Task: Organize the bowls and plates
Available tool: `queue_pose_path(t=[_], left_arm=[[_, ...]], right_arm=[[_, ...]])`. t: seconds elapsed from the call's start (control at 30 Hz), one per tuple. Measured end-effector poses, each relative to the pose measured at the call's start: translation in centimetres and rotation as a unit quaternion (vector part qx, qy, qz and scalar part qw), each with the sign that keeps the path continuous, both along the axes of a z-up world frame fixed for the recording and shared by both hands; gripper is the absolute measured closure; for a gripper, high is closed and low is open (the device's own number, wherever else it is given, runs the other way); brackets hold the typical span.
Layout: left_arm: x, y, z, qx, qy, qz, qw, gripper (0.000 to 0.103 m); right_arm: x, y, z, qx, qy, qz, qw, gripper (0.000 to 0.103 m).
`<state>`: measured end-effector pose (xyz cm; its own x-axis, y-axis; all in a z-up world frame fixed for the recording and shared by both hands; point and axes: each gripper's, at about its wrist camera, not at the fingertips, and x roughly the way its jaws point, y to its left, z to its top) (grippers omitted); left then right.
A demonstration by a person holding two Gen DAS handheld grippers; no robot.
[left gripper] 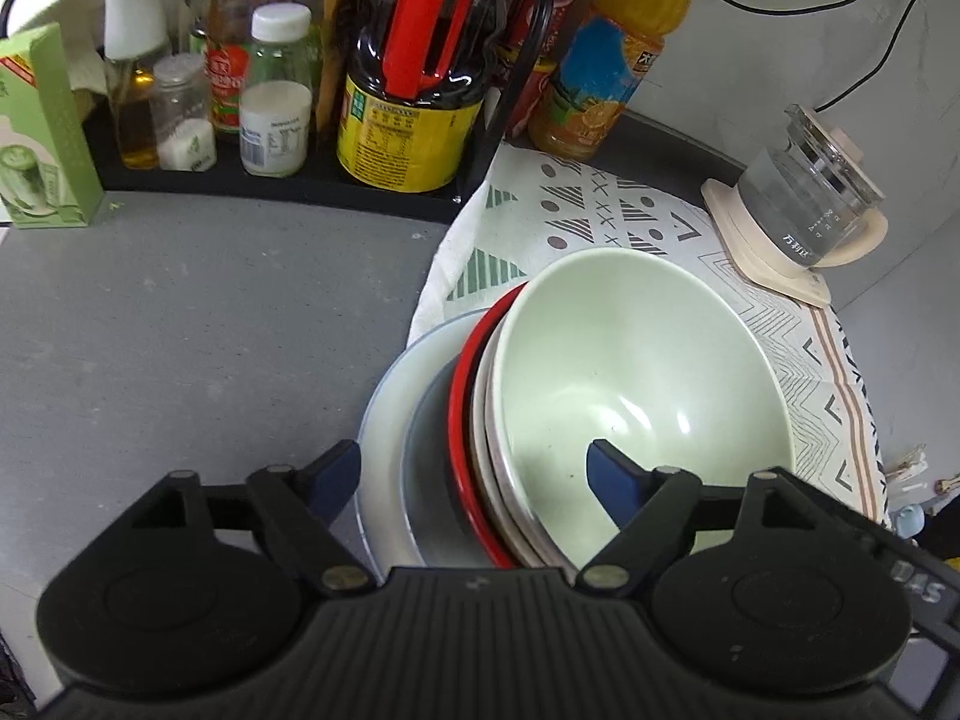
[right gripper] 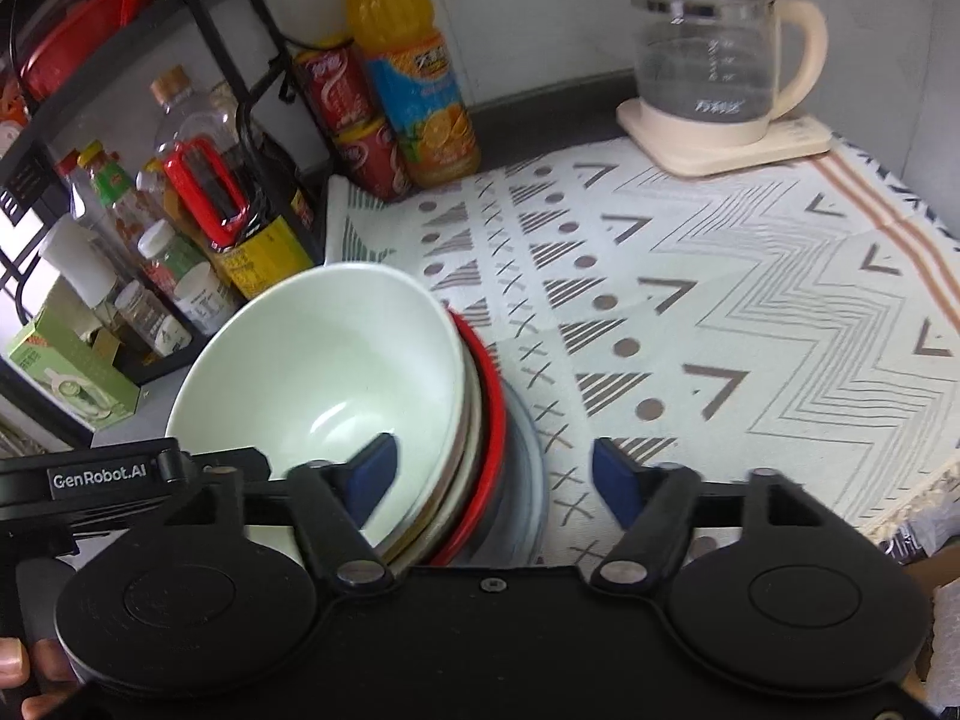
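A stack of dishes stands where the patterned cloth (left gripper: 600,210) meets the grey counter (left gripper: 180,330). On top is a pale green bowl (left gripper: 636,384) (right gripper: 324,372). Under it nest a pinkish-white bowl (left gripper: 487,450), a red-rimmed bowl (left gripper: 461,420) (right gripper: 489,396) and a grey bowl (left gripper: 426,480), all on a white plate (left gripper: 379,432). My left gripper (left gripper: 474,480) is open and straddles the stack's left rims, one finger outside and one inside the green bowl. My right gripper (right gripper: 495,477) is open across the right rims, its left finger in the bowl and its right finger over the cloth (right gripper: 720,312).
A black rack (left gripper: 288,180) behind the stack holds a soy sauce bottle (left gripper: 414,120) and several jars. An orange juice bottle (right gripper: 414,84), red cans (right gripper: 354,120), a glass kettle (right gripper: 714,54) on its base and a green box (left gripper: 42,132) stand around. A hand (right gripper: 24,672) shows at the lower left.
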<state>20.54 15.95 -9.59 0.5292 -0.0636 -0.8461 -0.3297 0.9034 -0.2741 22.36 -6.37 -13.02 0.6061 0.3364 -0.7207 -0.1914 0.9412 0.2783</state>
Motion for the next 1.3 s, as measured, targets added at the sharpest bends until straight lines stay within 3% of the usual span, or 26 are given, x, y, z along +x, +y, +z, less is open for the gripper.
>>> queue_pose_path(t=[0.13, 0.27, 0.4, 0.53, 1.3], left_arm=[[-1.1, -0.7, 1.0, 0.009, -0.007, 0.006, 0.9999, 0.022], [-3.2, -2.1, 2.2, 0.009, -0.019, 0.013, 0.9997, 0.016], [-5.5, -3.8, 2.9, 0.009, -0.025, 0.011, 0.9996, 0.012], [-7.7, -5.5, 3.9, 0.022, -0.034, 0.008, 0.9991, 0.000], [-19.6, -10.9, 8.7, 0.057, -0.090, -0.027, 0.9939, 0.000]], right_arm=[[-1.2, -1.6, 1.0, -0.001, -0.025, -0.010, 1.000, 0.007], [-2.7, -3.3, 1.9, -0.008, -0.046, -0.021, 0.999, 0.000], [-4.5, -4.8, 2.8, -0.027, -0.063, -0.033, 0.997, 0.000], [-7.0, -6.6, 3.5, -0.039, -0.077, -0.037, 0.996, 0.000], [-18.9, -12.4, 5.6, -0.009, -0.115, -0.038, 0.993, 0.000]])
